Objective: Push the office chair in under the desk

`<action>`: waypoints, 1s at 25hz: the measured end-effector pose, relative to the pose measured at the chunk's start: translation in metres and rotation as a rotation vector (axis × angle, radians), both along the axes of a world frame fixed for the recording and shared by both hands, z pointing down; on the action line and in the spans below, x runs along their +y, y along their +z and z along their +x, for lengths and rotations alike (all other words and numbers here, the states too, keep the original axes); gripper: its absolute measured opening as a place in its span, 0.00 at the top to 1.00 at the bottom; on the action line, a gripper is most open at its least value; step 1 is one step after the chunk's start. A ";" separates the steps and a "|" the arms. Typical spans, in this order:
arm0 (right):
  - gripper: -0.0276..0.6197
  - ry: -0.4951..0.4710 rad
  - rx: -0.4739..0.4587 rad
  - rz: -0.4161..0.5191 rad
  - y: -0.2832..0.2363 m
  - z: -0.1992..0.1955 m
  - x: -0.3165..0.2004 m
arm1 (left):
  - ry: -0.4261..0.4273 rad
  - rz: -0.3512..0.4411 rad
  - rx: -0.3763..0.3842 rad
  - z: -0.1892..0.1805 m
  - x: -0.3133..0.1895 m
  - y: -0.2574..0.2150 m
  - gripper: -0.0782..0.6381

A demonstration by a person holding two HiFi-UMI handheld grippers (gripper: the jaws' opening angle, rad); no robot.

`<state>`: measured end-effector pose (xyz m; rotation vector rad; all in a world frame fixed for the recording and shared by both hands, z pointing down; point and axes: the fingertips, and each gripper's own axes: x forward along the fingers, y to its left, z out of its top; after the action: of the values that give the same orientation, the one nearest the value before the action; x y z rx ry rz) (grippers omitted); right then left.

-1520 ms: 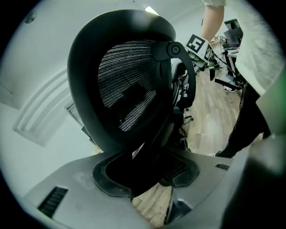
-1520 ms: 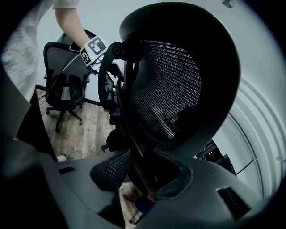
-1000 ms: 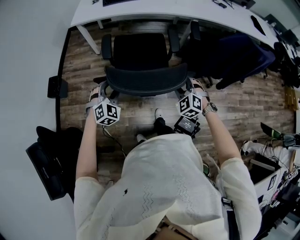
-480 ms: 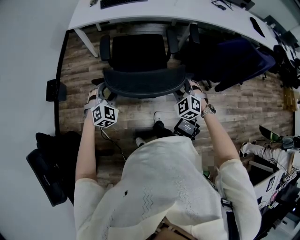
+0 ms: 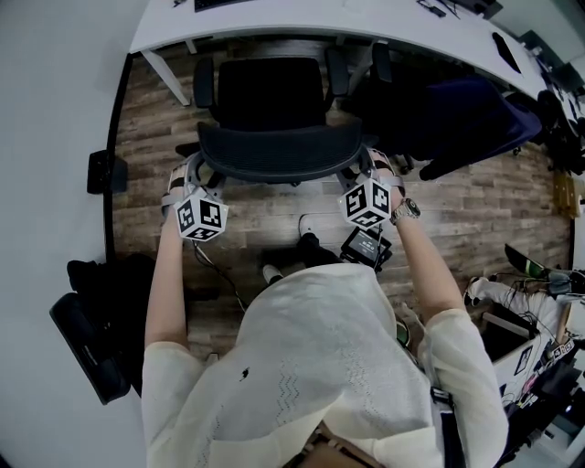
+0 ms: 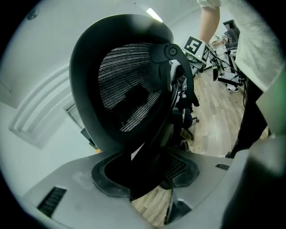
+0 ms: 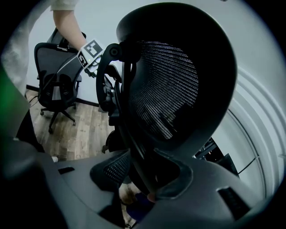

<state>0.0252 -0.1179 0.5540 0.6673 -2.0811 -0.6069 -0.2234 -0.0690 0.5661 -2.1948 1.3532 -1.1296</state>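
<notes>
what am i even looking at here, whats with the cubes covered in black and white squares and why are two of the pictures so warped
There is no robot here: a person holds a hand-held gripper in each hand, and the patterned cubes are parts of those grippers. The top-down picture comes from a camera on the person's head. It shows the left gripper and the right gripper at either side of the office chair, with the desk just beyond. The two warped pictures come from wide-angle cameras riding on the grippers, looking along their jaws. In each, the jaws are closed on an edge of the chair's mesh backrest.
</notes>
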 end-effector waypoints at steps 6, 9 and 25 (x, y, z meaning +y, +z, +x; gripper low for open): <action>0.71 0.000 -0.004 -0.007 -0.001 0.001 -0.020 | 0.001 -0.004 -0.002 0.001 -0.020 -0.002 0.62; 0.71 0.000 -0.005 -0.009 -0.002 0.000 -0.032 | -0.001 -0.006 -0.001 0.000 -0.031 -0.002 0.62; 0.71 -0.024 -0.001 -0.012 0.001 -0.001 -0.098 | -0.025 -0.049 -0.008 -0.001 -0.097 0.003 0.62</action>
<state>0.0247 -0.2160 0.5550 0.6375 -2.0950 -0.6071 -0.2241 -0.1655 0.5688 -2.2112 1.3674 -1.1909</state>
